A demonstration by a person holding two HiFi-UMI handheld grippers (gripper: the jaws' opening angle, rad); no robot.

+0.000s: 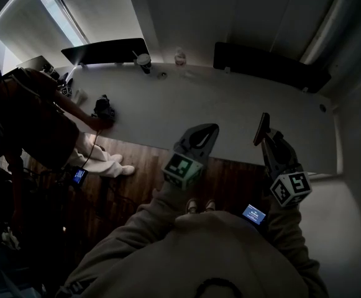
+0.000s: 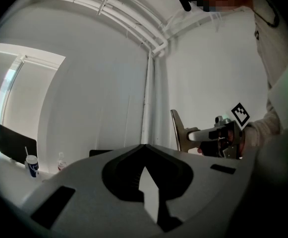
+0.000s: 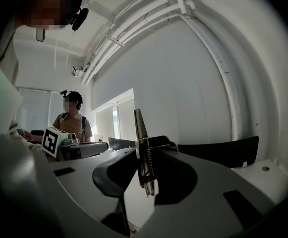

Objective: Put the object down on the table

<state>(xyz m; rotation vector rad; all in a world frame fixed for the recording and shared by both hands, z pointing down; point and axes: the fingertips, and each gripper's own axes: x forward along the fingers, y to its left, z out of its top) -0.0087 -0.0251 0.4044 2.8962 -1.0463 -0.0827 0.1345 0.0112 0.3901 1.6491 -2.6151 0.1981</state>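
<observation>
My right gripper (image 1: pixel 265 136) is shut on a thin, flat, dark metal piece (image 1: pixel 262 128) with a small spring on its side. It holds the piece upright above the near edge of the white table (image 1: pixel 230 113). In the right gripper view the piece (image 3: pixel 140 133) stands edge-on between the two jaws. The left gripper view shows it (image 2: pixel 177 129) sticking up from the right gripper (image 2: pixel 218 135). My left gripper (image 1: pixel 209 129) hangs beside it to the left, over the table's near edge. Its jaws meet at the tip (image 2: pixel 144 146) and hold nothing.
A cup with a straw (image 1: pixel 143 61) and a small bottle (image 1: pixel 179 57) stand at the table's far edge, in front of two dark panels (image 1: pixel 105 49). At the left, another person (image 1: pixel 31 113) reaches onto the table at a black device (image 1: pixel 104 107). Wood floor lies below the near edge.
</observation>
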